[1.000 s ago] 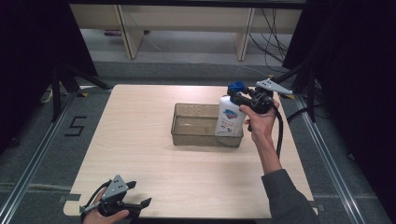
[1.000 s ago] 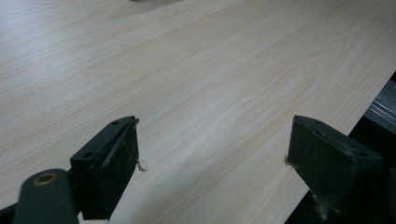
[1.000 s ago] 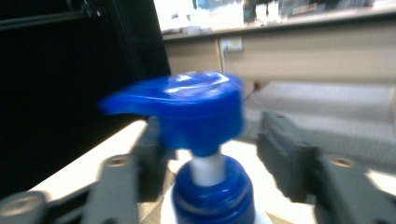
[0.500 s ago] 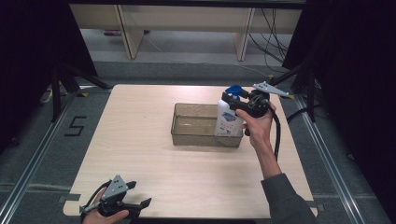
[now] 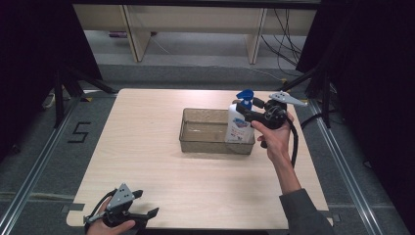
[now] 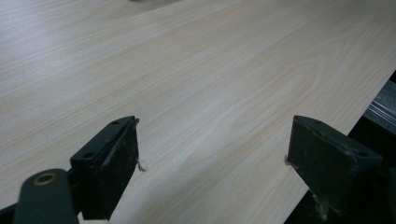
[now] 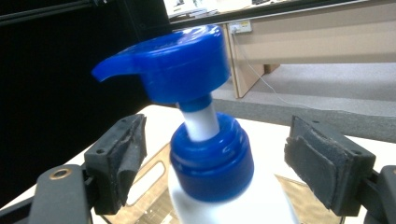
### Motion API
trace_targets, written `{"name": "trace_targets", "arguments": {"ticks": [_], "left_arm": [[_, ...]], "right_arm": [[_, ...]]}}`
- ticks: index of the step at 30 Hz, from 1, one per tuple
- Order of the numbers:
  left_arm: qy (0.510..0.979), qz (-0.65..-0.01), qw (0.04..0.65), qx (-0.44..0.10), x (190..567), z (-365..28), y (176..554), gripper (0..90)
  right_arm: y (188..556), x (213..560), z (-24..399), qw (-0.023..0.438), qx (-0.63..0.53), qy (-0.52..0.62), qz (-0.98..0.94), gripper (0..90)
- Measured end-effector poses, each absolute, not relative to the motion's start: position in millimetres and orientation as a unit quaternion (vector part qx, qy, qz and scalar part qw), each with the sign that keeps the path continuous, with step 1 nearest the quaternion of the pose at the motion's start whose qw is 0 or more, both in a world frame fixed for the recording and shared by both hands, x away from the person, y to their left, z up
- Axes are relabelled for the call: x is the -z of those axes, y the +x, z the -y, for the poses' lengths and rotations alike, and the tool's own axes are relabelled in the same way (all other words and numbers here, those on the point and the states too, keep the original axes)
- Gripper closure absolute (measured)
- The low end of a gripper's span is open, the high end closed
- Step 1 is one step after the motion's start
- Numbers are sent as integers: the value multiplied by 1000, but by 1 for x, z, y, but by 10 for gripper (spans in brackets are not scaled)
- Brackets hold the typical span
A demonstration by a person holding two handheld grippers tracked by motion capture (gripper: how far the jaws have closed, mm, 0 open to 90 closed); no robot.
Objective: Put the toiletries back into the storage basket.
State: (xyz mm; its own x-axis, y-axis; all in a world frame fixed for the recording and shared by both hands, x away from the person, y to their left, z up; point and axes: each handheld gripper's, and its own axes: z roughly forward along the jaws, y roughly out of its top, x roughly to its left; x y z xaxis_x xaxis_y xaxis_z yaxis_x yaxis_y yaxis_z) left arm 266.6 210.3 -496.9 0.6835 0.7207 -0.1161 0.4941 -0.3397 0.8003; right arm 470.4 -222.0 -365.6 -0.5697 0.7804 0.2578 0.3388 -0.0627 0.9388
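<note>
A white pump bottle [image 5: 239, 126] with a blue cap and pump head [image 7: 177, 60] stands upright in the right end of a clear plastic tray [image 5: 195, 143]. My right gripper [image 5: 247, 112] reaches in level from the right. Its jaws straddle the bottle's blue collar [image 7: 212, 158]. They have just been opening, and the pads [image 7: 322, 161] now stand clear of the collar on both sides. My left gripper [image 5: 147, 203] rests at the table's front left corner. It is open, and between its fingers [image 6: 119, 158] there is bare wood.
The light wooden table [image 5: 147, 127] has open room left of and in front of the tray. Its front edge runs just beside the left gripper [image 6: 215, 126]. Desk legs and cables stand on the floor behind the table.
The right hand has eased slightly lower beside the bottle, which stands where it was in the tray. The left gripper has not moved.
</note>
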Motion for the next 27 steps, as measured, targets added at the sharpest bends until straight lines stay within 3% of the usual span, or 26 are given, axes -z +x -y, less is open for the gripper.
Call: {"name": "trace_targets", "arguments": {"ticks": [27], "left_arm": [[794,-388,450,-128,498,-208,265,160]], "right_arm": [[445,364,223,205,-588,407,-668,217]]}}
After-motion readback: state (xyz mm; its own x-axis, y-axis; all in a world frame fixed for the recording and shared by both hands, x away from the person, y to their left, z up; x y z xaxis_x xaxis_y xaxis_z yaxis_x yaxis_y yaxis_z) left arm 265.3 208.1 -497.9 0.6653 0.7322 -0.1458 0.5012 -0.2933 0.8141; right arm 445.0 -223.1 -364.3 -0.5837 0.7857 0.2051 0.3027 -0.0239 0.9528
